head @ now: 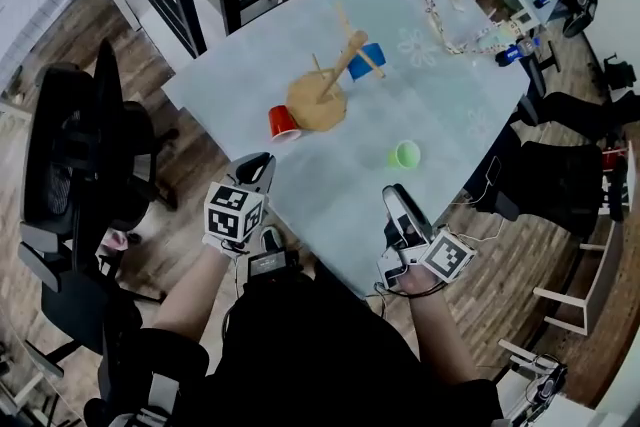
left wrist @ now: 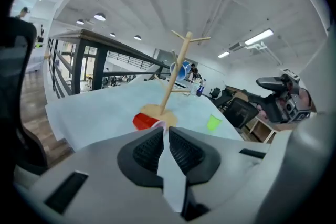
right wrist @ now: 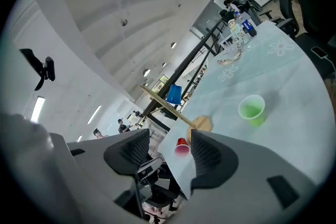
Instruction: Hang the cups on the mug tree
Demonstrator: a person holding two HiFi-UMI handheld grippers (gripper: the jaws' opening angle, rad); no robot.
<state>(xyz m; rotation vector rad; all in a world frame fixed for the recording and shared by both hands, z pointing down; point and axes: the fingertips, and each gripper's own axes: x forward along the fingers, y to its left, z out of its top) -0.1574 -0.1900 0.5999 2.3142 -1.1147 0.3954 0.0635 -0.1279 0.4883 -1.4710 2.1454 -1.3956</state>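
Head view, table point(head: 440, 105): I see a pale blue cloth over it, with both grippers at its near edge.
Head view, mug tree point(head: 330, 85): wooden, on a round base near the table's middle.
Head view, blue cup point(head: 366, 61): it hangs on a peg of the tree.
Head view, red cup point(head: 284, 122): it lies on its side, just beside the left edge of the base.
Head view, green cup point(head: 405, 155): it stands mouth up on the cloth, apart from the tree, on the right gripper's side.
Head view, left gripper point(head: 262, 159): over the table's near edge, pointing toward the red cup.
Head view, right gripper point(head: 393, 195): over the near edge, nearer to me than the green cup.
Left gripper view, jaws: the pads are together with nothing between them. Beyond them I see the red cup by the tree's base and the green cup off to the right.
Right gripper view, jaws: apart and empty. The red cup shows far off through the gap, the green cup sits to the right, and the blue cup is on its peg.
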